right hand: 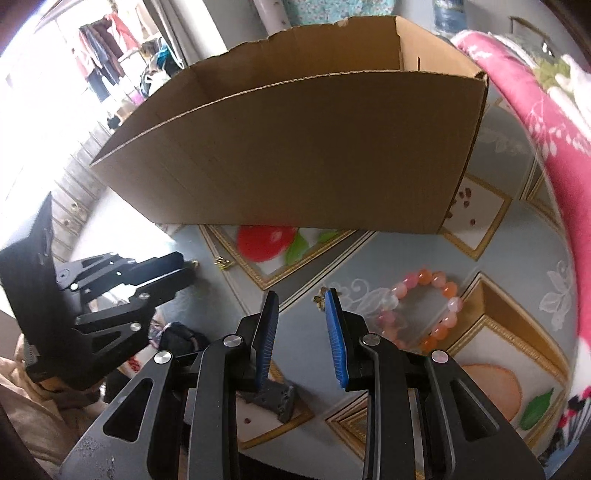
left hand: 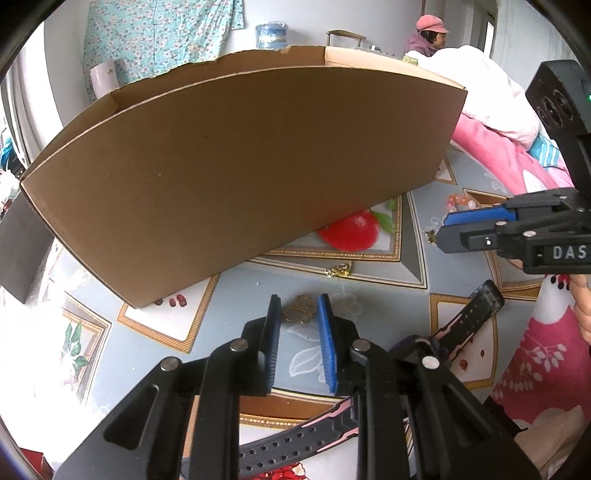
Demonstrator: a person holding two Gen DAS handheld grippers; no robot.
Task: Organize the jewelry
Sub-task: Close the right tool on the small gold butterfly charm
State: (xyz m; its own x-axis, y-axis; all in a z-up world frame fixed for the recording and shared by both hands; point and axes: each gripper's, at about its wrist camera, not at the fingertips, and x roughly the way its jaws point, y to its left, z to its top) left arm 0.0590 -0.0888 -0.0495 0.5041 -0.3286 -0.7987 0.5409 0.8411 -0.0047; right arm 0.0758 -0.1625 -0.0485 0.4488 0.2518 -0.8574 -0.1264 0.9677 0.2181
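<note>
A brown cardboard box [left hand: 240, 162] stands on the patterned tablecloth; it also shows in the right wrist view [right hand: 295, 155]. My left gripper [left hand: 298, 310] is open, its blue pads on either side of a gold clover-shaped ornament [left hand: 300, 314] lying on the cloth. A small gold chain piece [left hand: 338, 270] lies beyond it, also visible in the right wrist view [right hand: 222, 263]. My right gripper [right hand: 301, 308] is open above the cloth, with a small gold earring [right hand: 318, 298] by its right pad and a pink and orange bead bracelet [right hand: 424, 314] to the right. The right gripper also shows in the left wrist view [left hand: 441, 230].
A black and pink watch strap [left hand: 469, 317] lies under and to the right of my left gripper. A pink floral blanket [right hand: 554, 147] borders the right side. A person in a pink cap [left hand: 428, 35] sits beyond the box. The left gripper shows at the left [right hand: 188, 271].
</note>
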